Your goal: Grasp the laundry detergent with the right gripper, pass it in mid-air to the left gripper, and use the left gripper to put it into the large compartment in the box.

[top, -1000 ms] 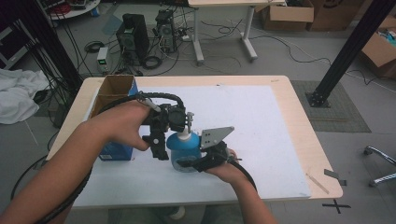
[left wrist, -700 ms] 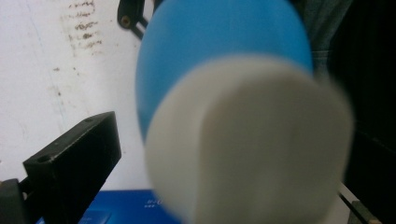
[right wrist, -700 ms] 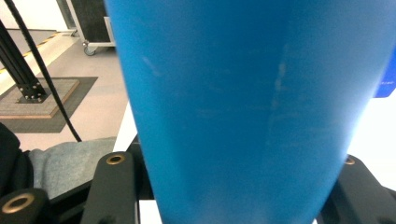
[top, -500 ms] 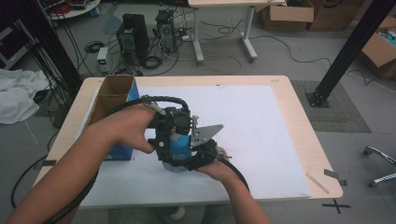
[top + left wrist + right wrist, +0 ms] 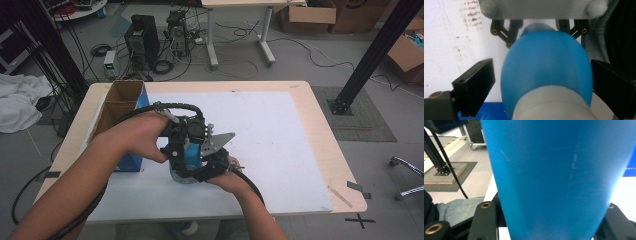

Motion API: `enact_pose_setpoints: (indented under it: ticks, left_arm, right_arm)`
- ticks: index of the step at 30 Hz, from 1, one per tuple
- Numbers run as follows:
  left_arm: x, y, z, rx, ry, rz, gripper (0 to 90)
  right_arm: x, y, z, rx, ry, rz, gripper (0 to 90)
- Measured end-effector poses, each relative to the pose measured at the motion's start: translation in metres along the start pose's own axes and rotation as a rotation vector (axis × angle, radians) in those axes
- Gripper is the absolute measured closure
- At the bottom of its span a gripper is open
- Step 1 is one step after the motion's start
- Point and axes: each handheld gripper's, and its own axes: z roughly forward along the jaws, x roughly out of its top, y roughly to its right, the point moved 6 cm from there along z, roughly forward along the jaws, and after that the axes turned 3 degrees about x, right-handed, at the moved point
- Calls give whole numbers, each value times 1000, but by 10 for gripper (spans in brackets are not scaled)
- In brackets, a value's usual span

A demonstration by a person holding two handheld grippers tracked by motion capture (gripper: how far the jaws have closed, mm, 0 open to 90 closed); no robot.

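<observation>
Bottle (image 5: 186, 162) stands upright near the front of the counter (image 5: 300, 150), on the white sheet just right of the blue cardboard box (image 5: 122, 107), with both hands meeting over it; the right gripper (image 5: 192, 172) is clamped on the blue body low down, and in the right gripper view that blue wall (image 5: 559, 177) rises between the two black jaws, which press it on both sides; the left gripper (image 5: 187, 137) comes down from above toward the top, and in the left gripper view the pale cap (image 5: 554, 106) and the rounded blue shoulder (image 5: 546, 67) lie between its jaws; those jaws have just been closing, yet a thin gap shows at each side, so they stand apart around the shoulder and do not grip it; the long axis of the bottle runs straight up, in line with the left gripper's approach, so the cap lies directly beneath that gripper and the left hand (image 5: 140, 137) is the one placed to work on it, probably to grip and twist the cap while the right hand (image 5: 227, 177) steadies the body; the box sits close on the left and could catch the left wrist on a turn; to the right and toward the far edge the counter lies open, with ample room; the near edge is close to the forearms.
</observation>
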Motion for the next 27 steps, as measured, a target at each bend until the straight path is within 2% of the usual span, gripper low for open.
enact_pose_setpoints:
  ticks: [4,6,9,10,16,27]
  left_arm:
    - [-1,0,1,2,-9,-3,117]
    - [-1,0,0,4,-12,-5,162]
    - [-2,-1,-2,14,-16,-3,167]
    - [-2,-1,-2,16,-13,-5,171]
    - [-3,-2,-4,38,-21,-4,201]
    - [-2,-1,-2,35,-28,-3,263]
  right_arm:
    - [-1,0,0,0,1,1,448]
    - [-1,0,0,-3,1,-2,448]
    - [-1,1,0,-1,8,0,448]
    - [-2,0,-1,2,-1,17,448]
    - [-1,1,-1,1,6,12,448]
    - [-1,1,-2,1,15,13,449]
